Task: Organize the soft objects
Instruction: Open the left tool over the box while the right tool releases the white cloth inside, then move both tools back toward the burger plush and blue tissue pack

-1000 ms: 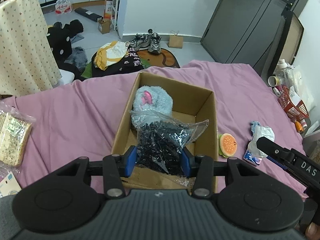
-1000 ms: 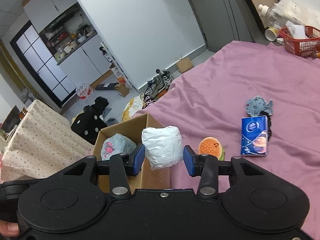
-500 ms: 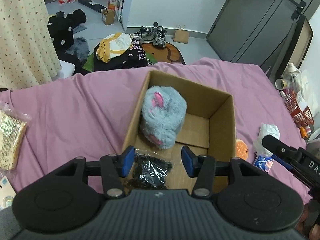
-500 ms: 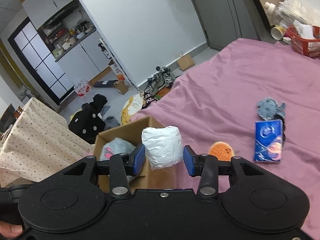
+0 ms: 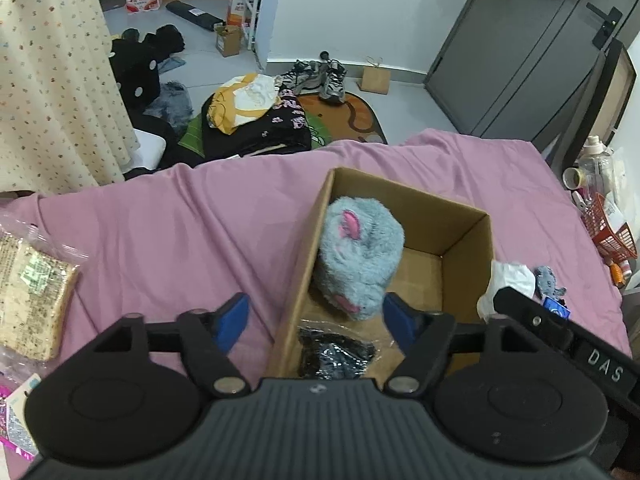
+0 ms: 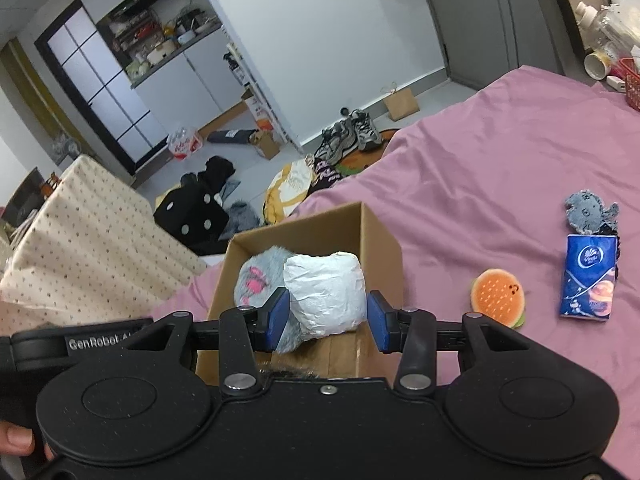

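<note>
Two-handed, hovering above a pink bedspread (image 5: 180, 240) covering the whole work area. Looking down into an open cardboard box (image 5: 460, 232) sitting on it. Holding the left gripper (image 5: 316, 320) spread wide and empty, straddling the box's left wall, with one blue pad outside and the other over the interior. Finding a fluffy grey plush (image 5: 360, 256) with pink ears lying inside against that left wall. Pinching a crumpled white bundle (image 6: 324, 292) between the pads of the right gripper (image 6: 328, 316), suspending it above the box opening, in front of the plush. Seeing a clear bag of small black pieces (image 5: 336, 354) lying on the box floor at the near end, just beside the plush. Leaving three things out on the bedspread to the right of the box — a blue tissue pack (image 6: 590, 276), a burger-shaped toy (image 6: 498, 296) nearest the box, and a small grey stuffed toy (image 6: 588, 212) touching the pack's far end.
</note>
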Action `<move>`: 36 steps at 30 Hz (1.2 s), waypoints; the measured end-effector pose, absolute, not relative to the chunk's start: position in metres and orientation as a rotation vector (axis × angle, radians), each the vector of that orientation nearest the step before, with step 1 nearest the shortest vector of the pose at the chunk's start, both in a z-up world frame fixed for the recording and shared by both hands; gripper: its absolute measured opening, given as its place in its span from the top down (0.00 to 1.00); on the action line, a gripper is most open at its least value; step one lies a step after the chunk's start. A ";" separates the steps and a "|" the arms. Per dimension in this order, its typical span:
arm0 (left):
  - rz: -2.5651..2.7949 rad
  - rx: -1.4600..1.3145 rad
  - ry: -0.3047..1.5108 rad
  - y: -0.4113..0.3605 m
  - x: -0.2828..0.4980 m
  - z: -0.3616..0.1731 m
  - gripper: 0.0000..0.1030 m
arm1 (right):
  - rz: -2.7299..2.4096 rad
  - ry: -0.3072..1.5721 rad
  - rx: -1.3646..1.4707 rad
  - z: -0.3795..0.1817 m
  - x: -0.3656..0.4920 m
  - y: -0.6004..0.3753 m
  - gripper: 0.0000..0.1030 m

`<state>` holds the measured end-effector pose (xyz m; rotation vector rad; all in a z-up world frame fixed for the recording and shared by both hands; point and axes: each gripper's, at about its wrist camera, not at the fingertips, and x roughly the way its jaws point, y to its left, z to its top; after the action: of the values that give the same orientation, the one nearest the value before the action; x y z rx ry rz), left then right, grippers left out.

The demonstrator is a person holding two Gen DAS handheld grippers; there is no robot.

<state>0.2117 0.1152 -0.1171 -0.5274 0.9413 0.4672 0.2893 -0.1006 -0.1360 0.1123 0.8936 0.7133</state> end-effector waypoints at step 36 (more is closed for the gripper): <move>0.469 -0.323 0.817 0.020 0.199 -0.049 0.00 | 0.592 0.860 0.282 -0.110 0.292 -0.231 0.17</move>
<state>0.1991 0.0203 -0.0491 -0.3232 0.8168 0.4691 0.2923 -0.2312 -0.1103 0.2819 0.8596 0.5919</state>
